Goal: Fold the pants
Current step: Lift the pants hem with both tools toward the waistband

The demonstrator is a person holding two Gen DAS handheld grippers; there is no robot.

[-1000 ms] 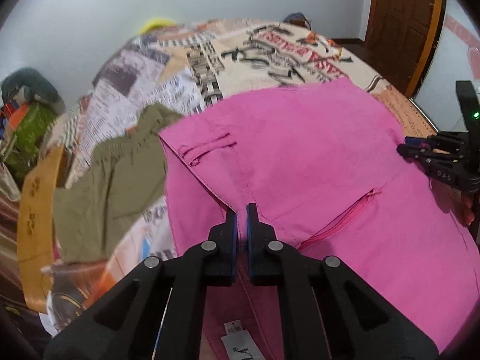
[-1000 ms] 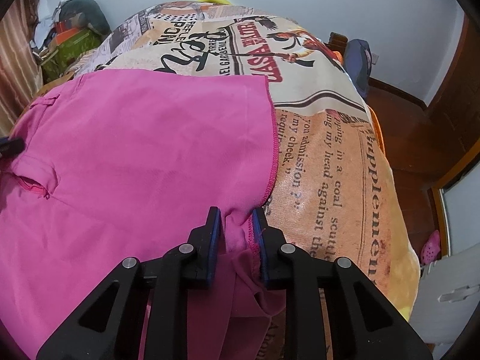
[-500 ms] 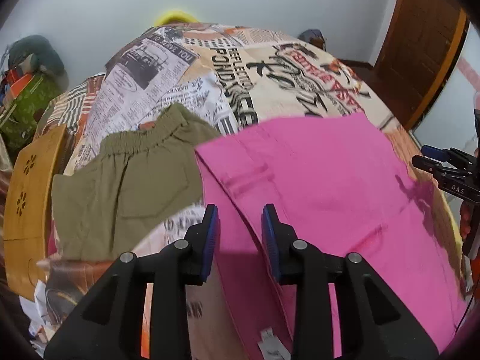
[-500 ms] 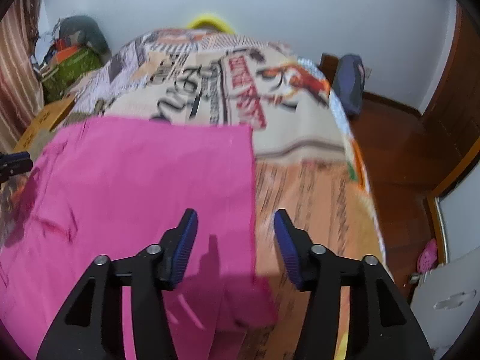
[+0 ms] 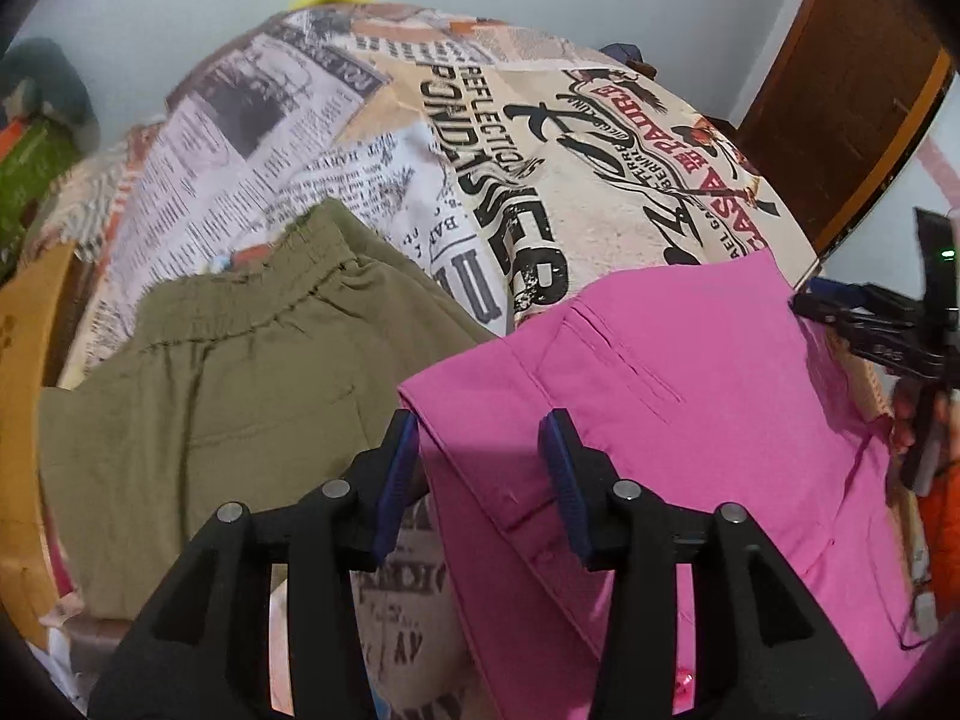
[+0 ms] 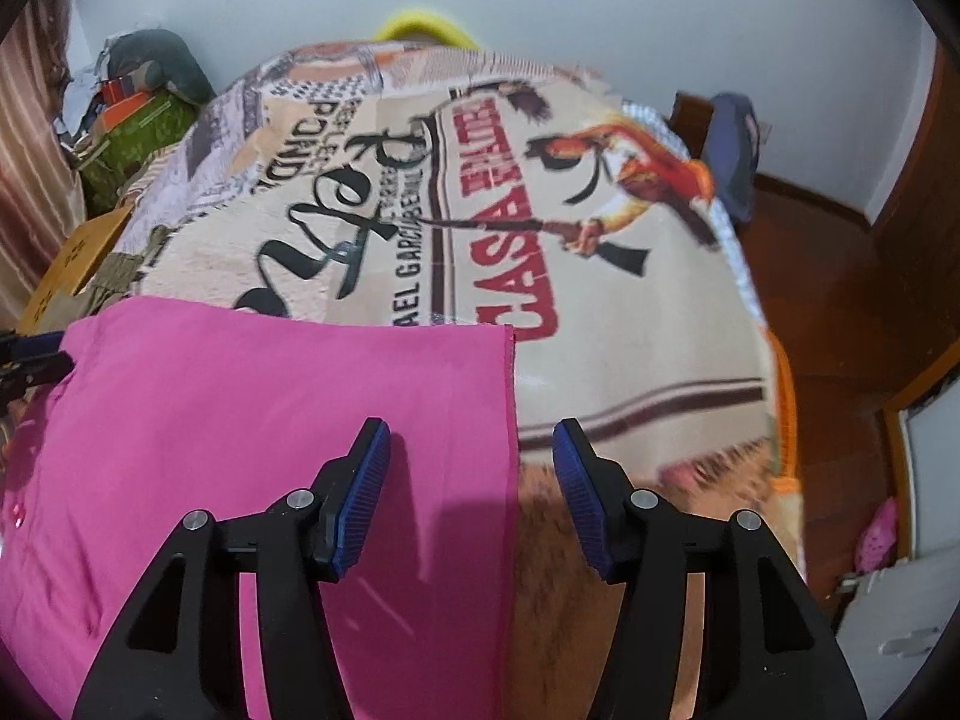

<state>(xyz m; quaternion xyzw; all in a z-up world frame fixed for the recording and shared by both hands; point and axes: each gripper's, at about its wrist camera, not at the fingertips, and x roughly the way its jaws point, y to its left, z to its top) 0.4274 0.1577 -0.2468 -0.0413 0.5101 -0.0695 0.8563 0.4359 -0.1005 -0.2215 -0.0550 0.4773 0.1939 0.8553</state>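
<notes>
Jaws of both grippers stand spread, gripping nothing. Left gripper [image 5: 477, 468] hangs over the waistband corner of the pink pants [image 5: 690, 420], which lie folded flat on the printed bedspread [image 5: 540, 138]. Right gripper [image 6: 471, 480] hangs over the pants' [image 6: 270, 420] hem edge. Olive shorts [image 5: 228, 408] lie on the bedspread just beside the pants' waistband.

Even, soft indoor light; faint shadows under both tools; strong fisheye bending, dark corners; slight motion blur.
</notes>
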